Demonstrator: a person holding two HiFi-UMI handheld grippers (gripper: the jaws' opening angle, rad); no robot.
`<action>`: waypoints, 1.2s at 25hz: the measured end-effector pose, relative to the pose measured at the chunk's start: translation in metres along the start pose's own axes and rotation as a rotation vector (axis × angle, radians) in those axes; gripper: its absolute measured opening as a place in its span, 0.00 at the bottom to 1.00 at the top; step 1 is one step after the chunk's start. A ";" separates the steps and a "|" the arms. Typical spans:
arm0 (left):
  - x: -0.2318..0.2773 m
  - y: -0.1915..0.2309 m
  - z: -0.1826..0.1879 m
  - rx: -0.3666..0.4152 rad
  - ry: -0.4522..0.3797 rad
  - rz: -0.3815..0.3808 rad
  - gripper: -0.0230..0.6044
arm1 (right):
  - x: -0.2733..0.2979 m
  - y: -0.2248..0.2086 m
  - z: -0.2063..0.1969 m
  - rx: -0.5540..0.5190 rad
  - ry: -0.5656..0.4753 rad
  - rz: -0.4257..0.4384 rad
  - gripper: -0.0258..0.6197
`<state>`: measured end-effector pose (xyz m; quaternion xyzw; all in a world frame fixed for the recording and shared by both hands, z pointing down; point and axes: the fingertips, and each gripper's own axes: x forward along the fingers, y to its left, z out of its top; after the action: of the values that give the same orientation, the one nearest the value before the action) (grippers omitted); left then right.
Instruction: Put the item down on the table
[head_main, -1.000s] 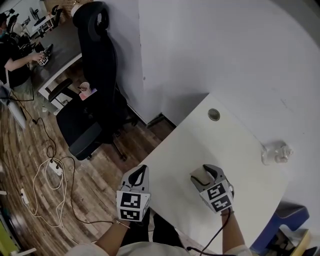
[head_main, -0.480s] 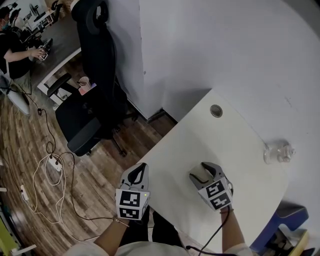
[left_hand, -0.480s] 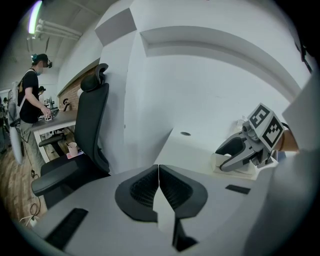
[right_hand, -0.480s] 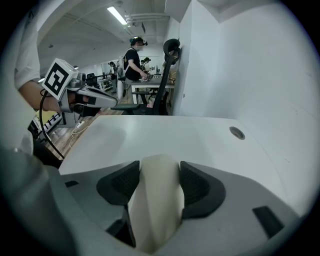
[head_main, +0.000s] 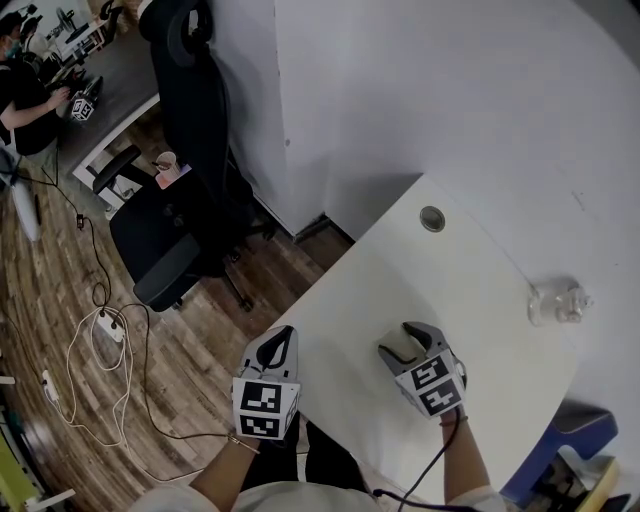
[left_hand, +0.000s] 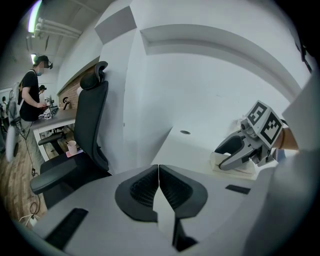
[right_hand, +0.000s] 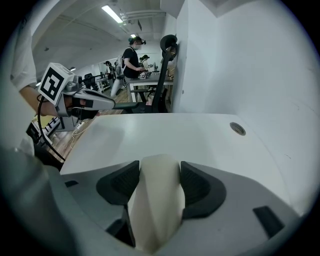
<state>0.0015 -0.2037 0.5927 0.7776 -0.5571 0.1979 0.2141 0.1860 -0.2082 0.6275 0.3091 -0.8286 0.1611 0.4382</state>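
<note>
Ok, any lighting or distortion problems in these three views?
Head view: dim, low contrast, corners vignetted, yet the table reads clearly. Left gripper view: heavy fisheye, wall edges bow, black round border. Right gripper view: same bowing, ceiling light blown out, the pale item evenly lit, no glare.

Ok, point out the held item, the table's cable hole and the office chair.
held item (right_hand: 157, 182): right gripper view, its rounded front end.
cable hole (head_main: 432, 219): head view, its centre.
office chair (head_main: 202, 105): head view, its backrest.

Two grippers, left gripper (head_main: 283, 338) and right gripper (head_main: 399, 347); one cream item (right_hand: 157, 192), one white table (head_main: 440, 285), one black office chair (head_main: 190, 120), one clear glass object (head_main: 555, 302).
</note>
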 end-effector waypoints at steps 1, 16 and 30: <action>0.000 0.000 0.000 0.000 0.001 -0.002 0.07 | 0.000 0.000 0.000 0.005 0.002 -0.001 0.47; -0.002 -0.003 0.017 0.023 -0.020 -0.017 0.07 | -0.014 -0.007 0.006 0.038 -0.033 -0.069 0.47; 0.001 -0.046 0.068 0.074 -0.116 -0.135 0.07 | -0.106 -0.036 -0.003 0.325 -0.227 -0.332 0.39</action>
<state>0.0507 -0.2294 0.5314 0.8311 -0.5070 0.1581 0.1654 0.2568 -0.1946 0.5416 0.5234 -0.7736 0.1824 0.3072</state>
